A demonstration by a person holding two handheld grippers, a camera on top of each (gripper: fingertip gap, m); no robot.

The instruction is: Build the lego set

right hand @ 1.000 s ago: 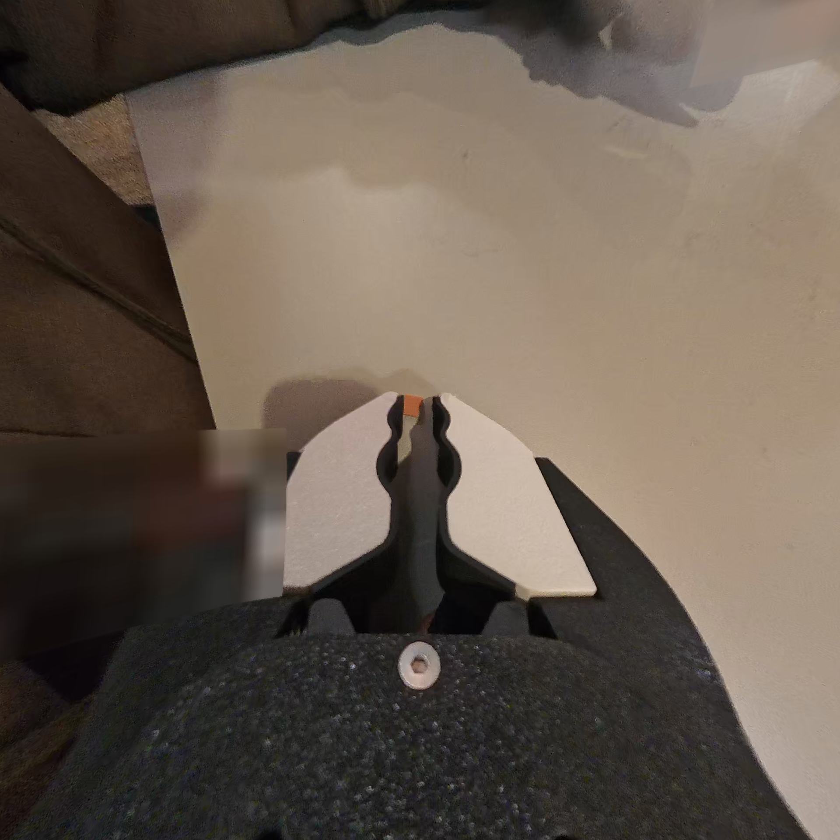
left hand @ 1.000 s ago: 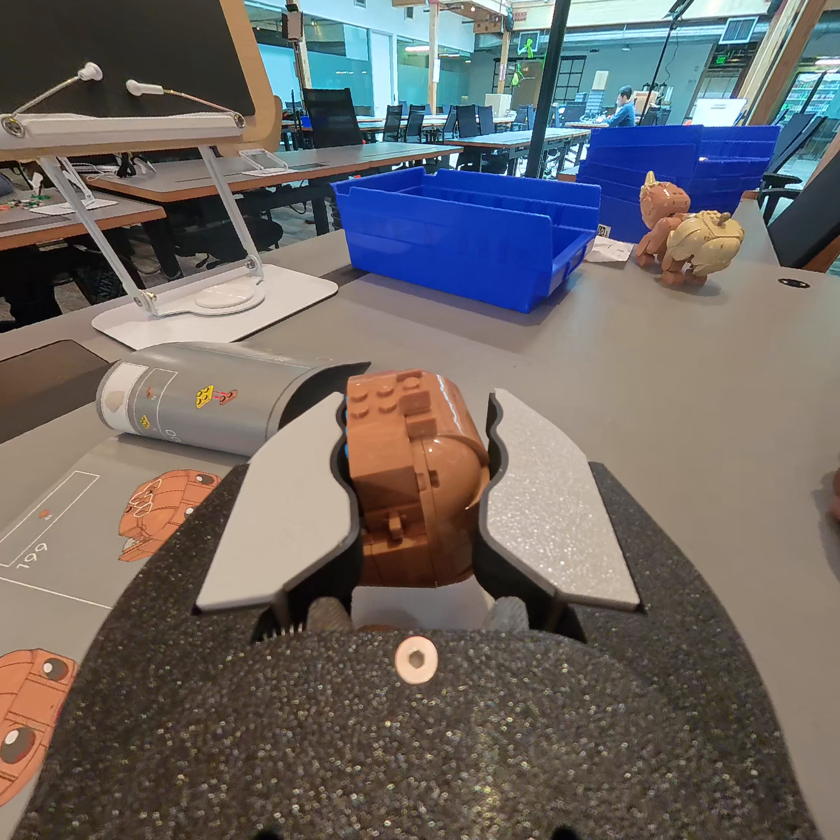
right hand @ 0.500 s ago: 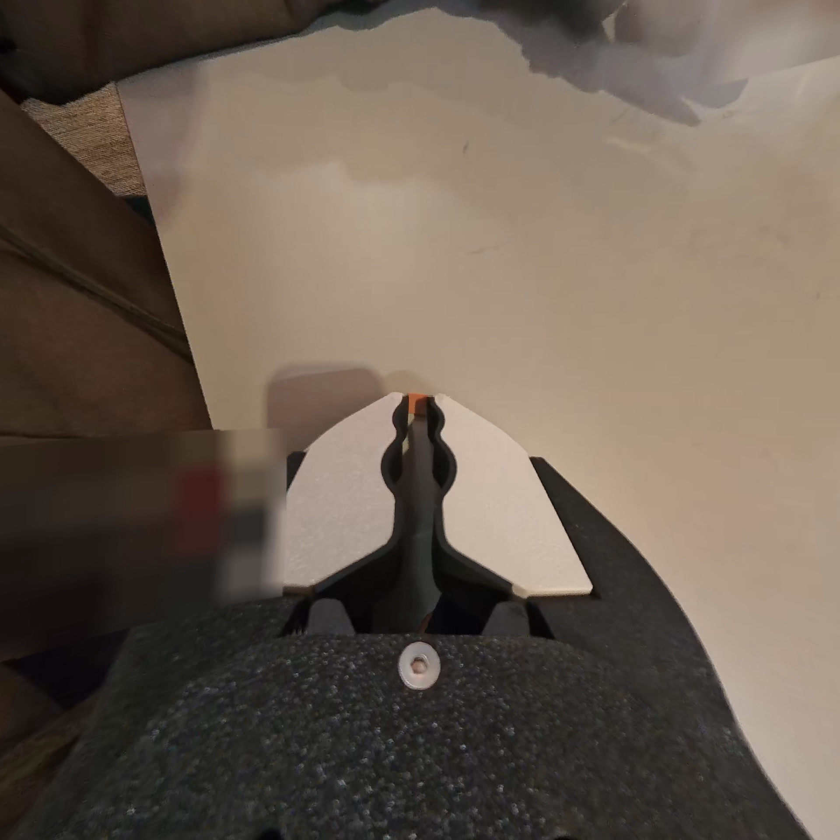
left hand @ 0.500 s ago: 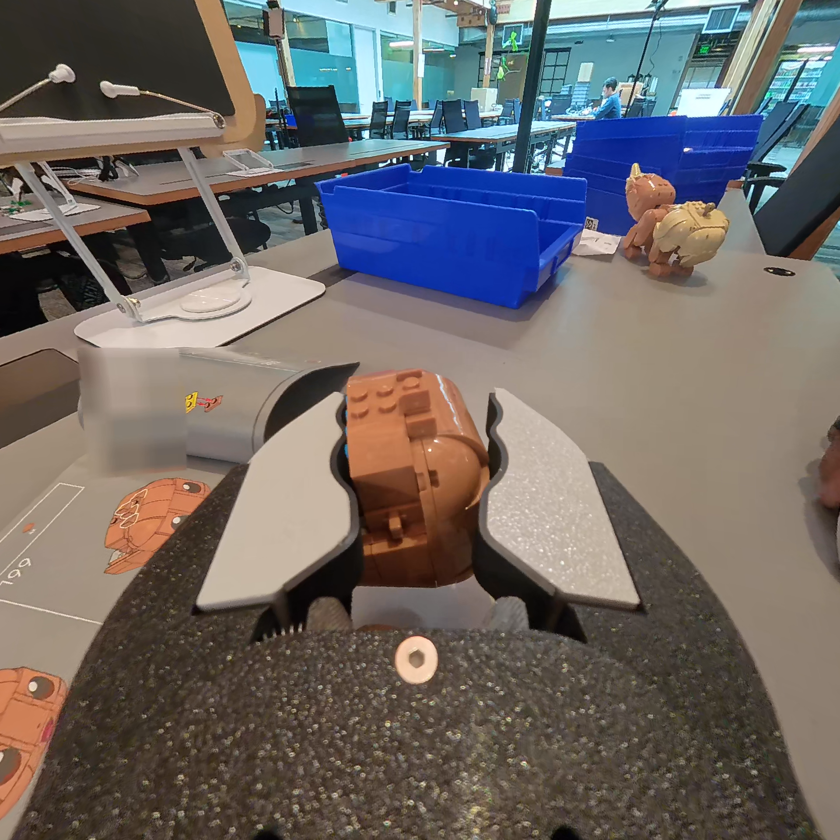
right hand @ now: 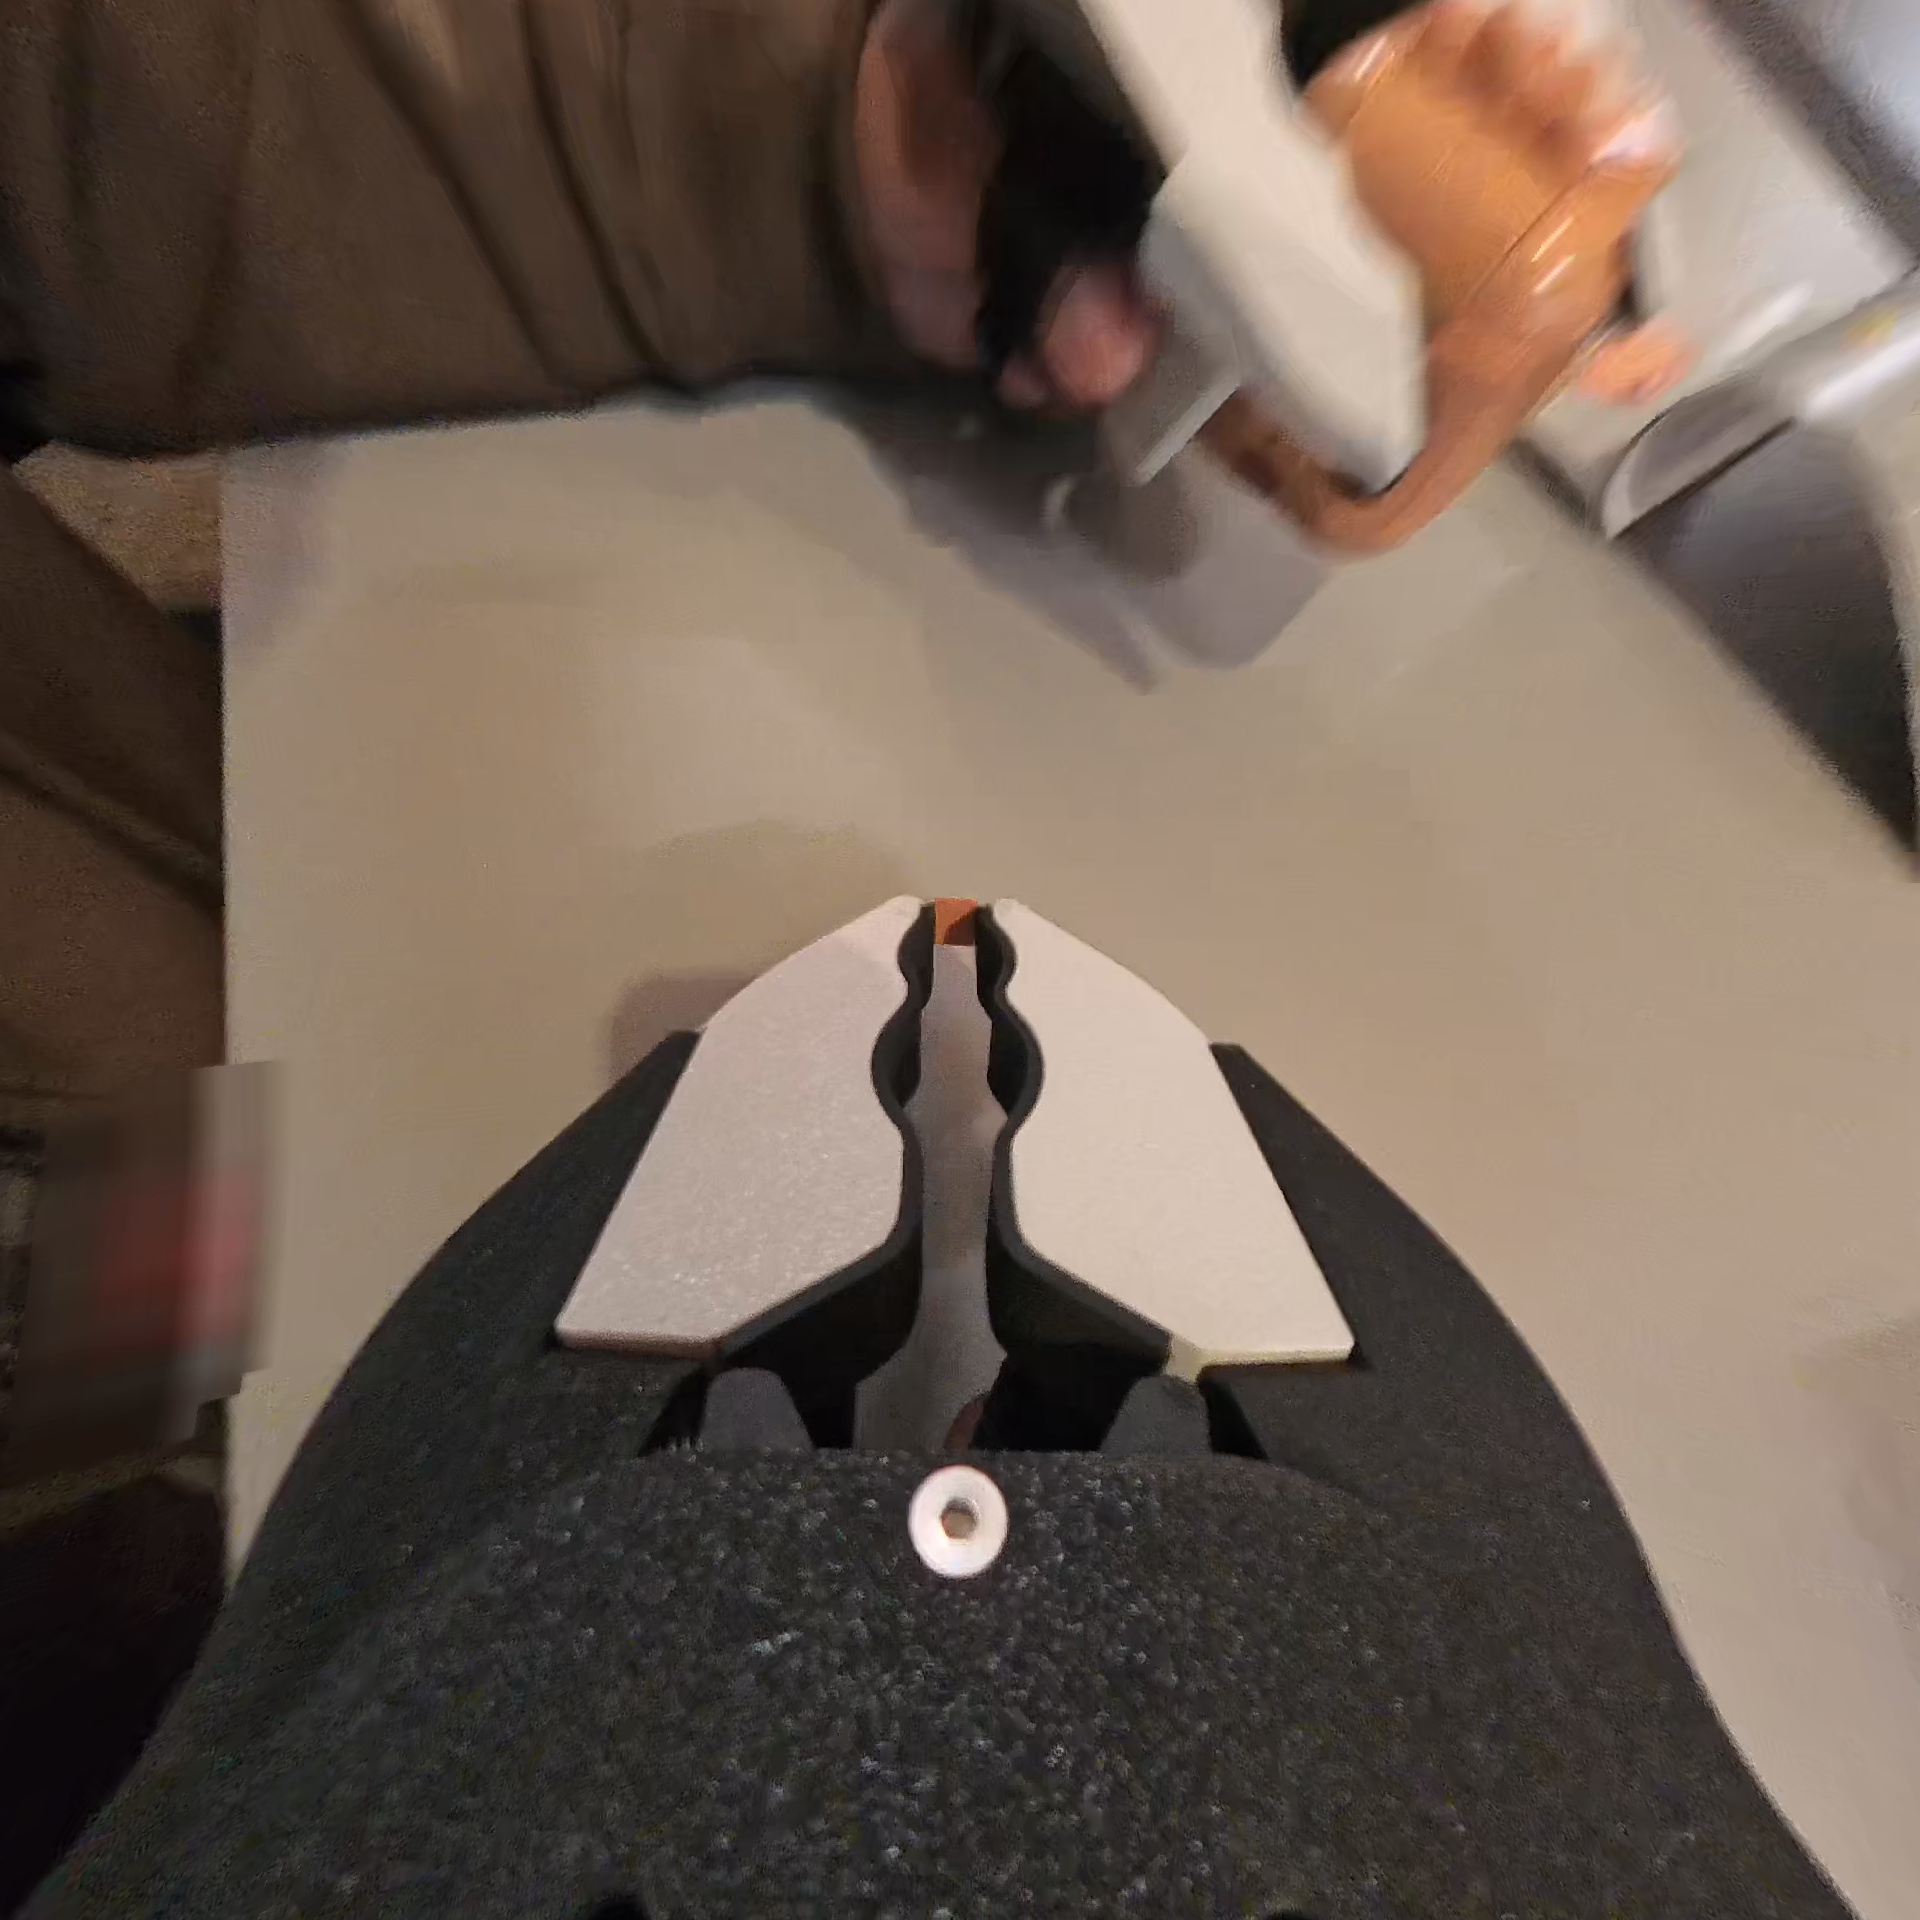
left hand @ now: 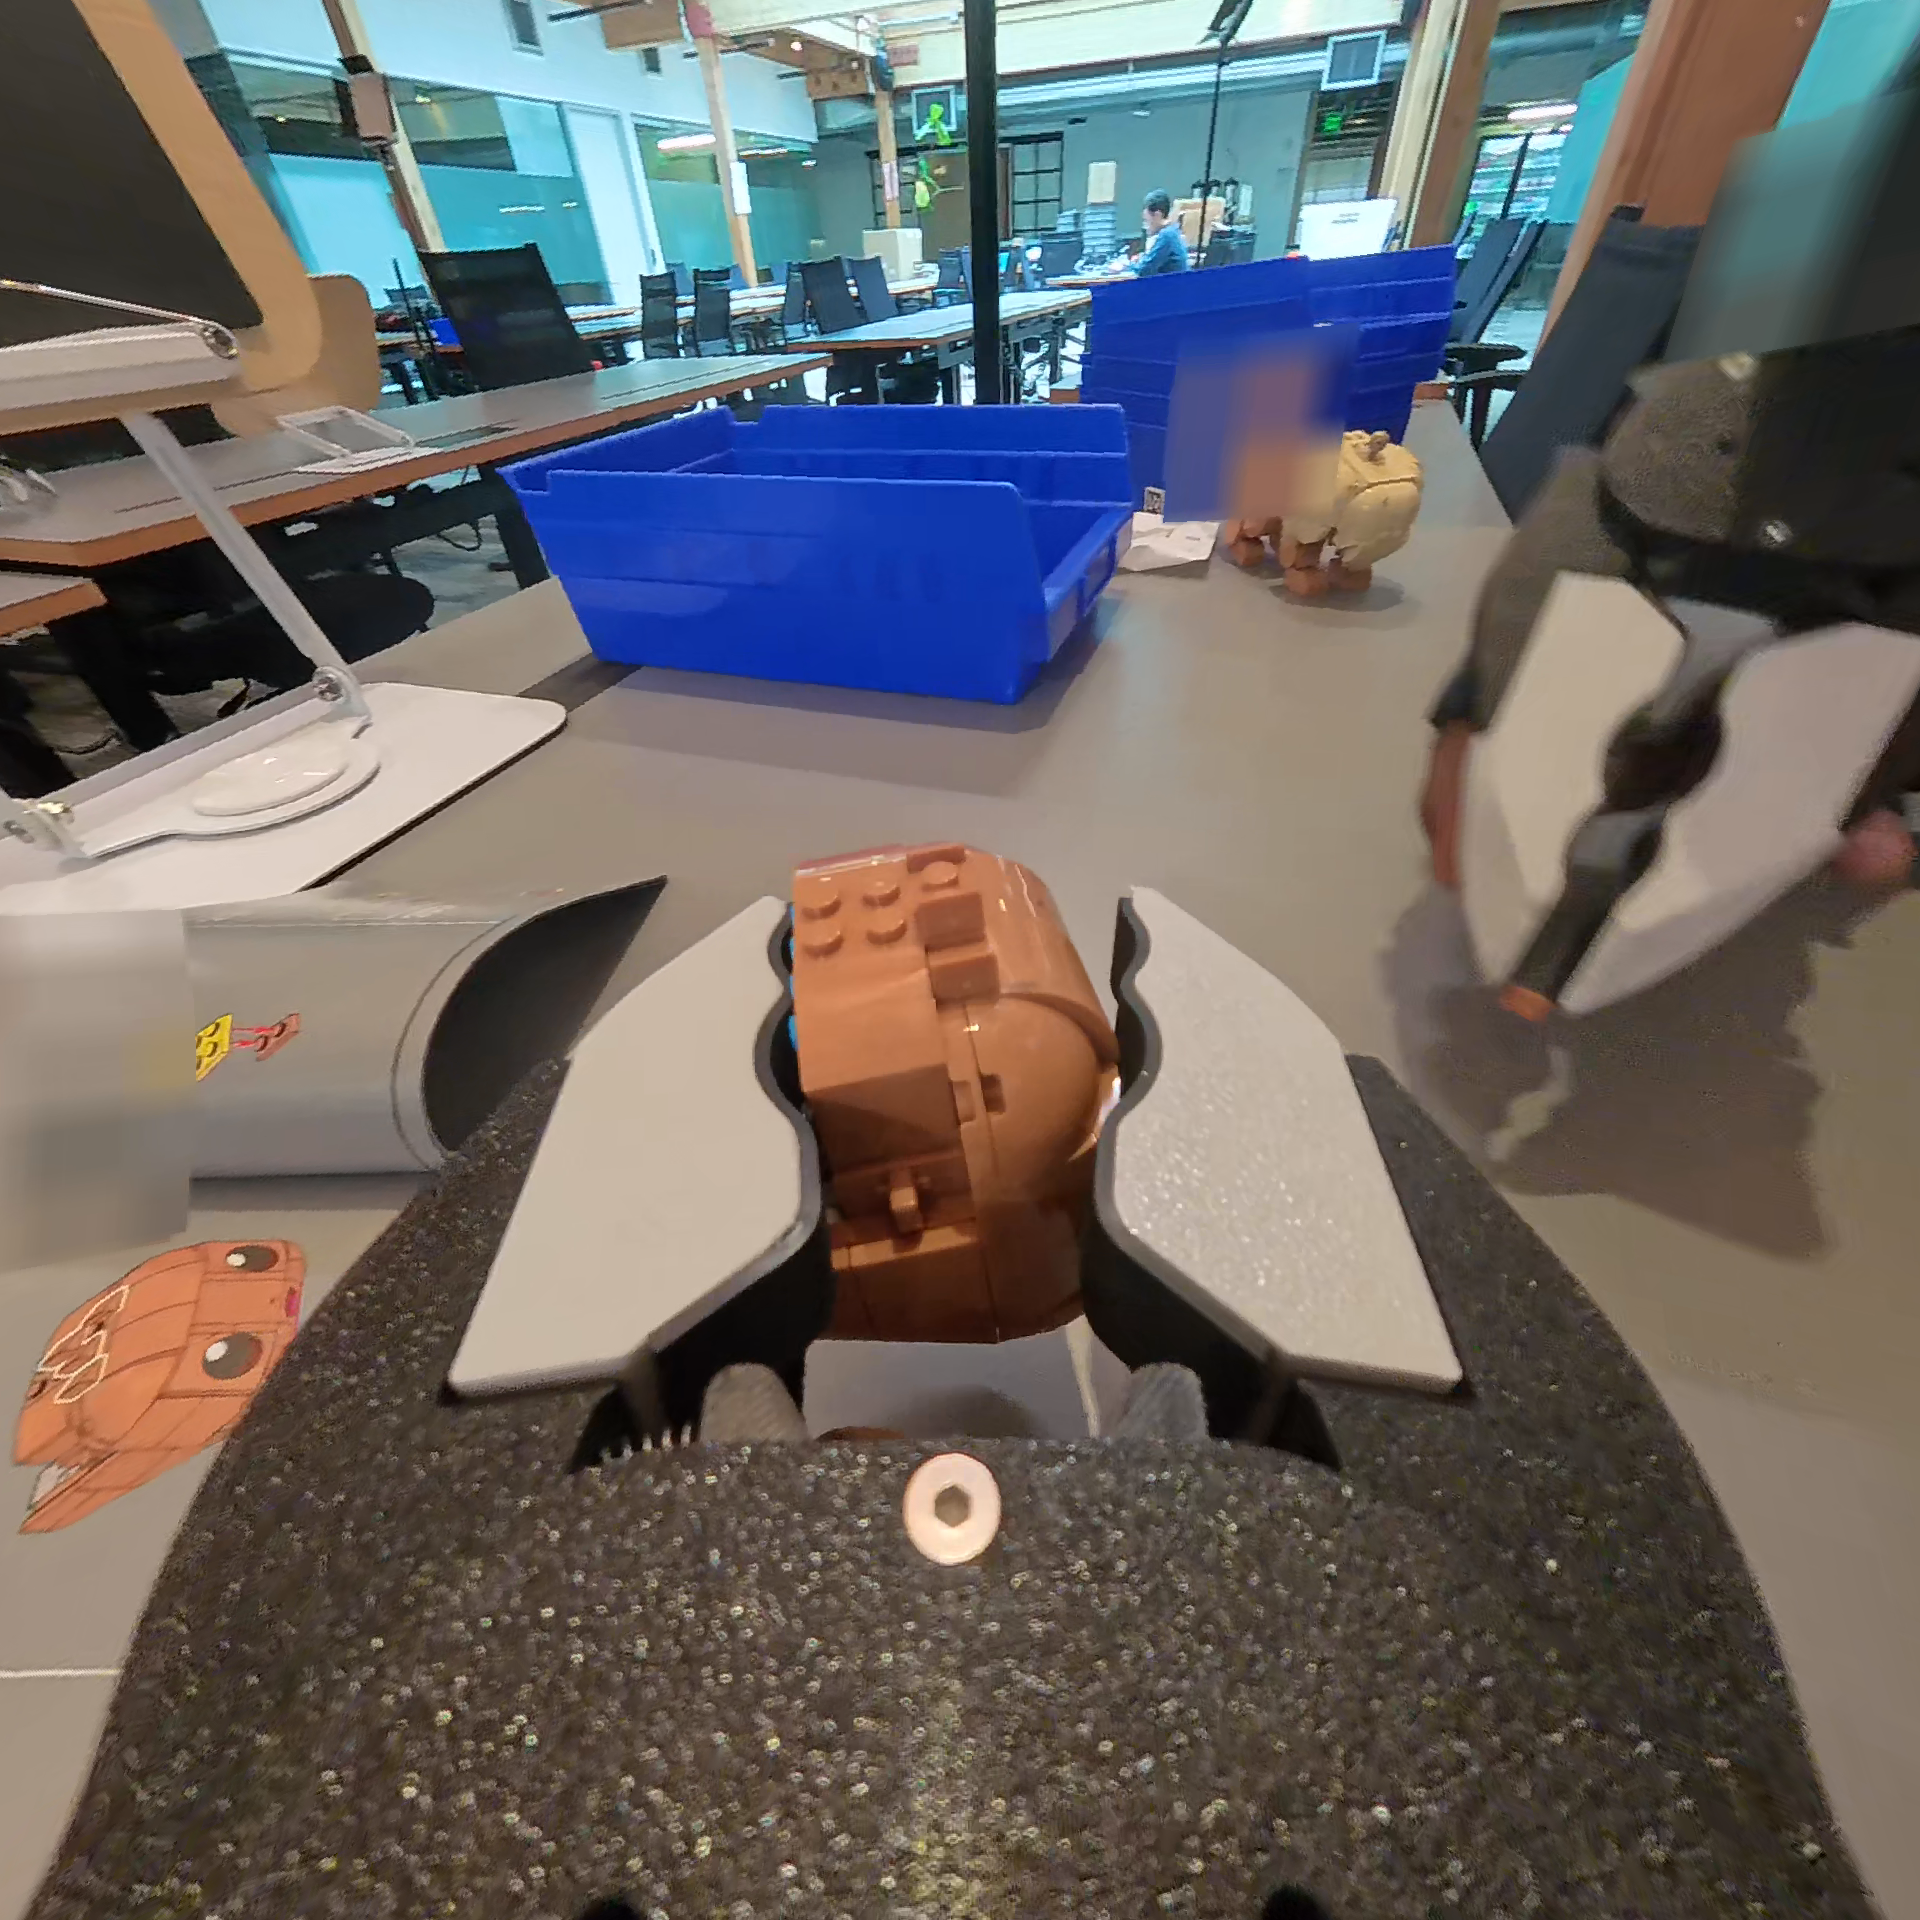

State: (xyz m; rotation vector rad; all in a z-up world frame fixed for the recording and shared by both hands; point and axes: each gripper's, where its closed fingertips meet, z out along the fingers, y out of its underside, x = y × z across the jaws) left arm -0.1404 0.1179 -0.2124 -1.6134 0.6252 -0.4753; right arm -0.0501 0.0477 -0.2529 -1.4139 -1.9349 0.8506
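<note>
Between the left tongs (left hand: 951,935), the brown lego body (left hand: 940,1081) points lengthwise forward.

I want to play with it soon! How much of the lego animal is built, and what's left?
Done so far: a rounded brown lego body with bare studs on top, clamped in the left gripper. In hand: the right gripper pinches a tiny orange-brown piece, not yet attached. Left: adding that piece and, judging by the finished tan and brown lego animal by the blue bin, probably legs and more.
</note>
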